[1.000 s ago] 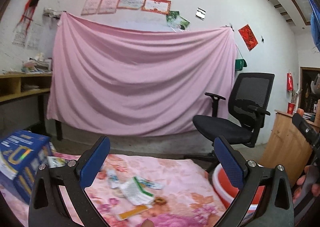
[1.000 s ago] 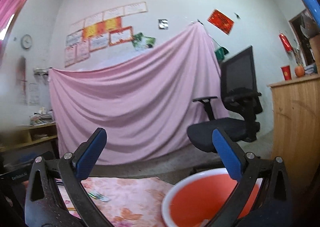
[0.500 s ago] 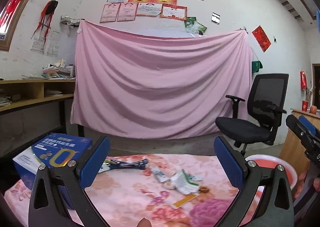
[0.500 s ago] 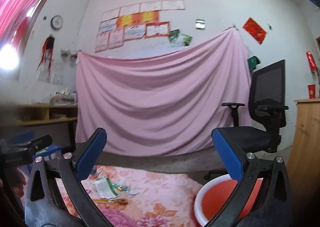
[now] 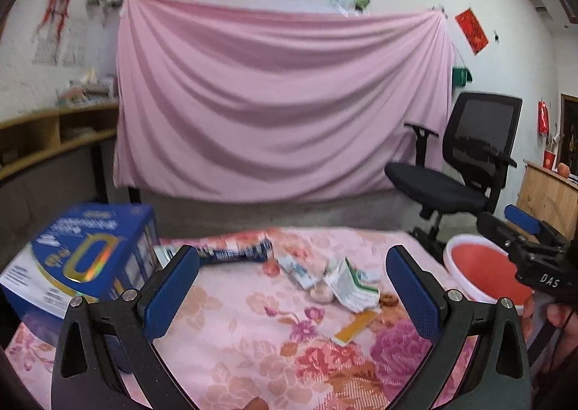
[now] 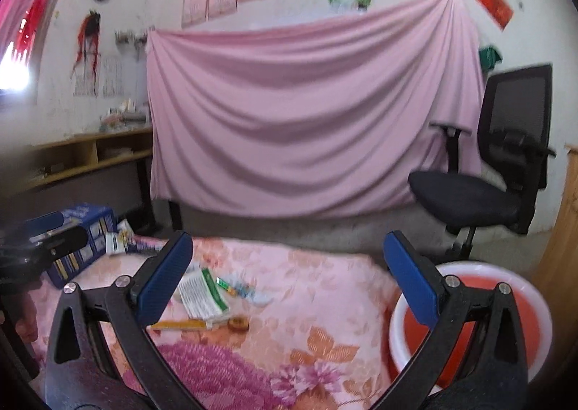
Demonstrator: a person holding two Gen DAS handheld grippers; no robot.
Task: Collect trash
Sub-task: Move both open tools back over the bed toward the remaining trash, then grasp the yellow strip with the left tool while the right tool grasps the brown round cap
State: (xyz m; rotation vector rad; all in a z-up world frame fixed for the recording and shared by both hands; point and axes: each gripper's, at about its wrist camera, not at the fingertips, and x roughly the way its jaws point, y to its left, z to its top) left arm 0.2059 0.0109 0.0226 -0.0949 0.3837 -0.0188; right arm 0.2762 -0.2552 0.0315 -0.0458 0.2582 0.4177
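Trash lies on the pink floral tablecloth: a white-and-green paper packet, a small striped wrapper, a yellow strip, a small brown round bit and a long blue wrapper. A red basin with a white rim stands at the table's right. My left gripper is open and empty above the table, short of the trash. My right gripper is open and empty, with the basin to its right.
A blue carton stands at the table's left. A black office chair and a wooden cabinet are beyond the basin. A pink sheet hangs on the back wall, shelves at left.
Both cameras have tilted down and swung left, so more of the table and trash shows. Both grippers stay open and empty.
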